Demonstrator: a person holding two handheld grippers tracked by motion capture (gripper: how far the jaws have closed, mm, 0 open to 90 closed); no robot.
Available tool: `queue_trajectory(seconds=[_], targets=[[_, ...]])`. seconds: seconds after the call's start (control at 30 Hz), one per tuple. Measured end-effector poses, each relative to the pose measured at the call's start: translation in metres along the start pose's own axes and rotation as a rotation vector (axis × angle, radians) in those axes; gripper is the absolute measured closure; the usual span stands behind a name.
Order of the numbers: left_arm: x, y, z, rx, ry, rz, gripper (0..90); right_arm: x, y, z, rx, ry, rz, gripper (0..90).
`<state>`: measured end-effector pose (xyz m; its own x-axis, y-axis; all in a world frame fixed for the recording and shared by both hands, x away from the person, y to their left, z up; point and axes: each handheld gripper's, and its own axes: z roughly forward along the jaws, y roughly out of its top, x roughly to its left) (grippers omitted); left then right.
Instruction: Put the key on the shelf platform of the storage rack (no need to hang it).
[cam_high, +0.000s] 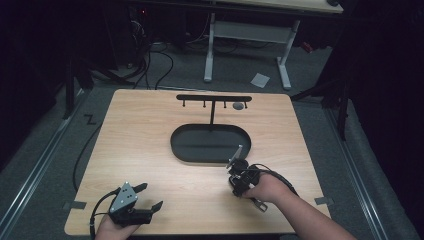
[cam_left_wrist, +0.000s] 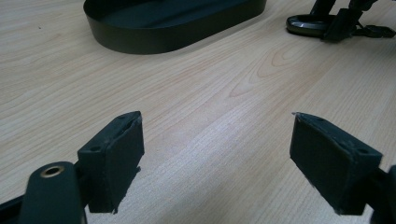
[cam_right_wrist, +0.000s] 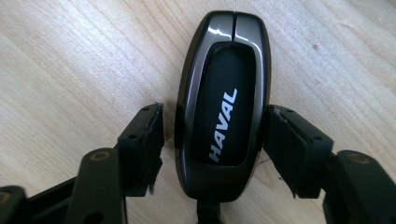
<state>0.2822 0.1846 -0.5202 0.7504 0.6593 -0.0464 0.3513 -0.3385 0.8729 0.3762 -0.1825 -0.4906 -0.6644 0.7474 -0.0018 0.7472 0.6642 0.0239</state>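
A glossy dark key fob (cam_right_wrist: 224, 93) marked HAVAL lies flat on the wooden table, with a dark strap or ring running off its near end. My right gripper (cam_right_wrist: 215, 144) straddles it, one pad against each long side, shut on it. From above, the right gripper (cam_high: 235, 170) points down at the table just in front of the black oval tray (cam_high: 210, 145). The left gripper view shows the fob (cam_left_wrist: 306, 24) far off under those jaws. My left gripper (cam_high: 150, 196) rests near the table's front left edge, open (cam_left_wrist: 217, 158), with bare wood between its pads.
Behind the tray a black T-shaped rack (cam_high: 214, 98) stands with several small hooks, and a small grey round thing (cam_high: 239, 106) sits by its right end. Beyond the table are a white desk frame (cam_high: 247, 35) and floor cables.
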Motion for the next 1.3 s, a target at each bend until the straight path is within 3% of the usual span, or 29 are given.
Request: queue_trajectory(seconds=[0.17,0.53,0.77,1.23,1.3], targets=[[0.0,0.0,0.0,0.0,-0.001,0.001,18.3,-0.001,0.002,0.0,0.01,-0.009,0.012,44.4],[0.0,0.0,0.0,-0.001,0.0,0.002,18.4,-0.001,0.004,-0.001,0.014,-0.028,-0.049,48.9],[0.0,0.0,0.0,0.002,-0.001,0.003,18.4,-0.009,0.005,-0.028,-0.023,-0.03,-0.023,49.0],[0.001,0.0,-0.001,-0.001,0.0,0.0,18.4,-0.028,0.021,-0.076,-0.095,-0.083,-0.047,49.0],[0.001,0.0,-0.001,0.001,-0.001,-0.002,18.4,-0.029,0.024,-0.082,-0.1,-0.091,-0.029,49.0]])
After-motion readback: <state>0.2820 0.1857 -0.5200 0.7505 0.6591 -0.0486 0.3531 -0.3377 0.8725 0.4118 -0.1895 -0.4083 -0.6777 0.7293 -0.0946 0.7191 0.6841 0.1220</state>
